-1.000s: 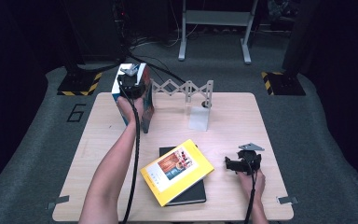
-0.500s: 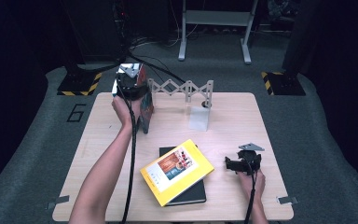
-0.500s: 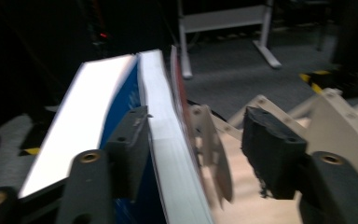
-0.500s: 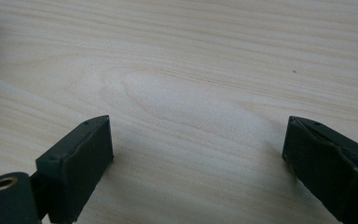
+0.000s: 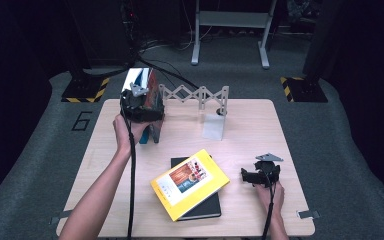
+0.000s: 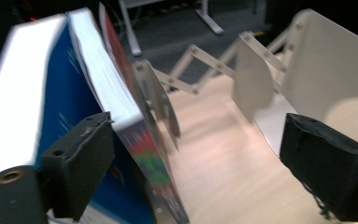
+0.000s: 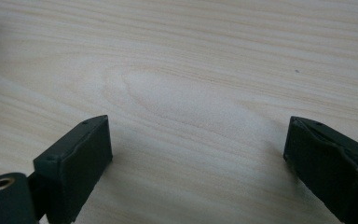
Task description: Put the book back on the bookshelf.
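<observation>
Two upright books, a blue one [image 6: 37, 102] and one with a red and green cover [image 6: 142, 144], lean at the left end of a pale folding rack [image 6: 205, 60]. In the high view these books [image 5: 150, 85] stand at the table's back left. My left gripper [image 5: 141, 100] hovers just in front of them. Its jaws have just been opening and are now open [image 6: 205, 163]; the colourful book's edge sits by the left jaw, and neither pad presses on it. My right gripper [image 5: 245, 176] rests open on the bare table [image 7: 191, 70] at the front right.
A yellow book [image 5: 190, 182] lies askew on a black book [image 5: 202, 211] at the front centre. The rack [image 5: 195, 94] runs along the back edge, with a white divider plate [image 5: 214, 127] standing in front of it. Dark floor surrounds the table.
The left gripper's jaws have gone from shut on the books to open. The left hand has drawn back a little toward the near side. The right gripper has stayed put.
</observation>
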